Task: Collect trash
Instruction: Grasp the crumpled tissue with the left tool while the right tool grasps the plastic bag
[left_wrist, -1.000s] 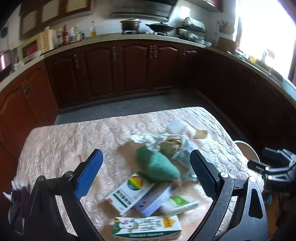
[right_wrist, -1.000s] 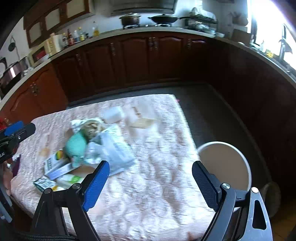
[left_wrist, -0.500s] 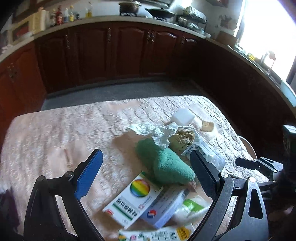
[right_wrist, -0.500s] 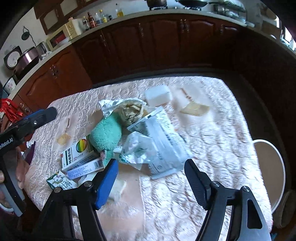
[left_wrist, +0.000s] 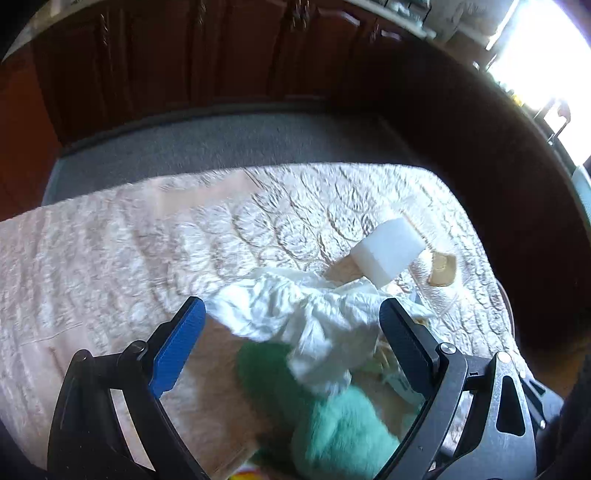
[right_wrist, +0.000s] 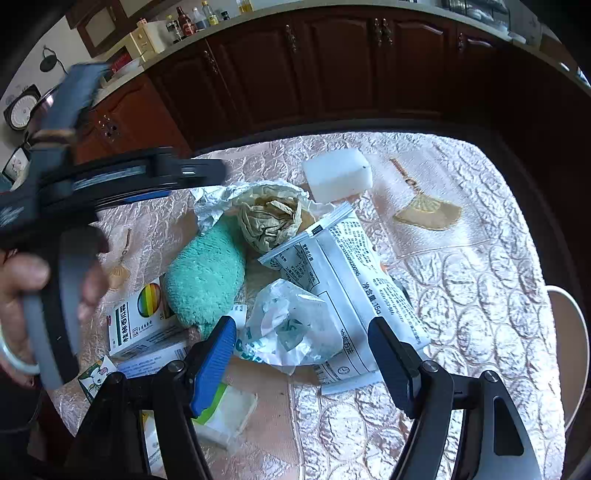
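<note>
A pile of trash lies on the pink quilted table (right_wrist: 461, 295). It holds crumpled white paper (left_wrist: 306, 317), a brown paper wad (right_wrist: 269, 218), a green fuzzy cloth (right_wrist: 203, 277), a white printed pouch (right_wrist: 354, 291), a crumpled plastic bag (right_wrist: 295, 325) and small boxes (right_wrist: 140, 325). My left gripper (left_wrist: 291, 332) is open, just above the white paper and green cloth (left_wrist: 332, 435). My right gripper (right_wrist: 301, 347) is open, its fingers on either side of the plastic bag. The left gripper also shows, blurred, at the left of the right wrist view (right_wrist: 110, 177).
A white foam block (right_wrist: 336, 177) and a small tan fan (right_wrist: 428, 210) lie at the table's far side. A white bin (right_wrist: 576, 343) stands past the right edge. Dark wooden cabinets (right_wrist: 332, 62) ring the room.
Both grippers have dropped lower and forward over the pile. The left now hovers right above the white paper. The right has closed in on the plastic bag.
</note>
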